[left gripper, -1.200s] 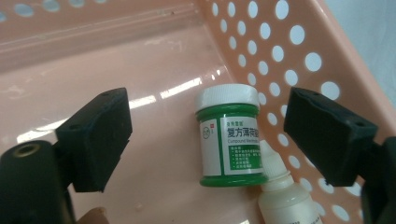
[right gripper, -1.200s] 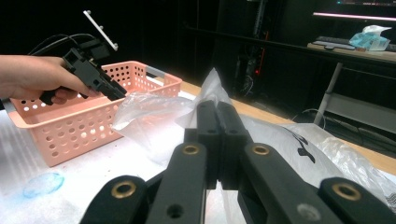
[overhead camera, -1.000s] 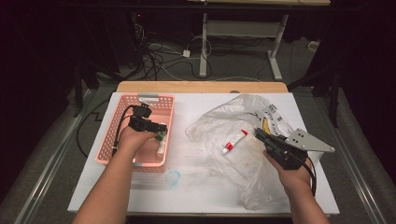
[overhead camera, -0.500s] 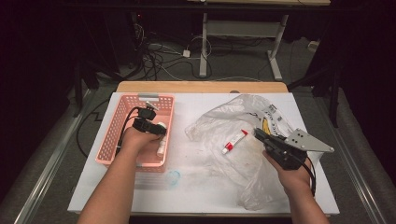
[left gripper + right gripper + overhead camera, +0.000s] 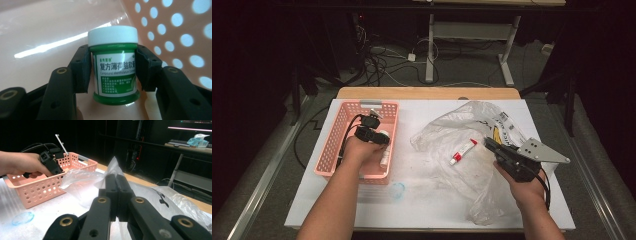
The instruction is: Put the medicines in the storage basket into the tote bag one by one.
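Left gripper view, green jar (image 5: 113, 62) label, pads (image 5: 81, 67) gripping

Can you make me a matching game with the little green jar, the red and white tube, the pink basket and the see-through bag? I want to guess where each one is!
Things:
1. green jar
2. red and white tube
3. pink basket
4. clear bag

Places or states:
A. spread crumpled over the right half of the table
B. lying on the clear bag
C. clamped between the left gripper's jaws
D. standing on the left side of the table

Pairs: 1-C, 2-B, 3-D, 4-A
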